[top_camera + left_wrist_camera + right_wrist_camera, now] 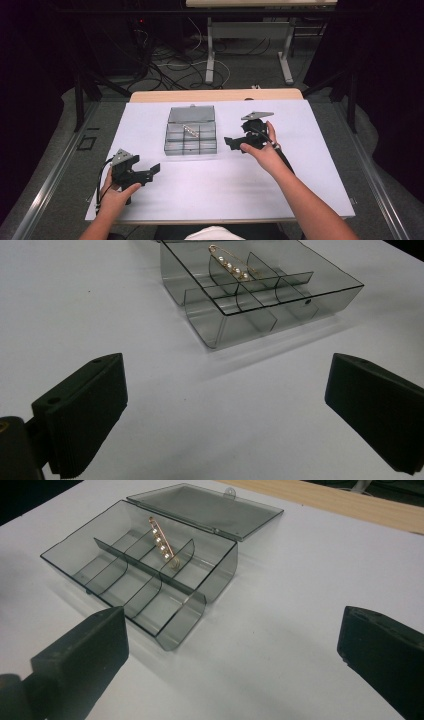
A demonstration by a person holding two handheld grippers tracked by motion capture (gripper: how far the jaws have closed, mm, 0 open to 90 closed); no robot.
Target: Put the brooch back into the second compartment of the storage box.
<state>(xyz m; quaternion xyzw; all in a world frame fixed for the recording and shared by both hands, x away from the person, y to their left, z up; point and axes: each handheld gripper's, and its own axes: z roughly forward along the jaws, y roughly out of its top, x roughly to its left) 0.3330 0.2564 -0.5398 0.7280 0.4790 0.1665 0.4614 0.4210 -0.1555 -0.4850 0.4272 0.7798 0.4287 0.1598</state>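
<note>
Your right hand-held gripper (234,144) sits just right of the smoky clear plastic divided box (190,134), jaws wide apart and empty; your left hand-held gripper (150,171) rests near the front left of the white tabletop (225,185), jaws likewise spread; the gold pin set with pearls (162,544) leans across a partition in the box, lid open behind.

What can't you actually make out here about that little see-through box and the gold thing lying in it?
- Gold pin set with pale beads: too small in the high view to identify; its far end in the right gripper view sits behind a divider.
- Smoky clear plastic compartment box: its open lid is cut off by the top edge in the left gripper view.
- Box's far compartments: blurred behind tinted walls in the left gripper view.
</note>
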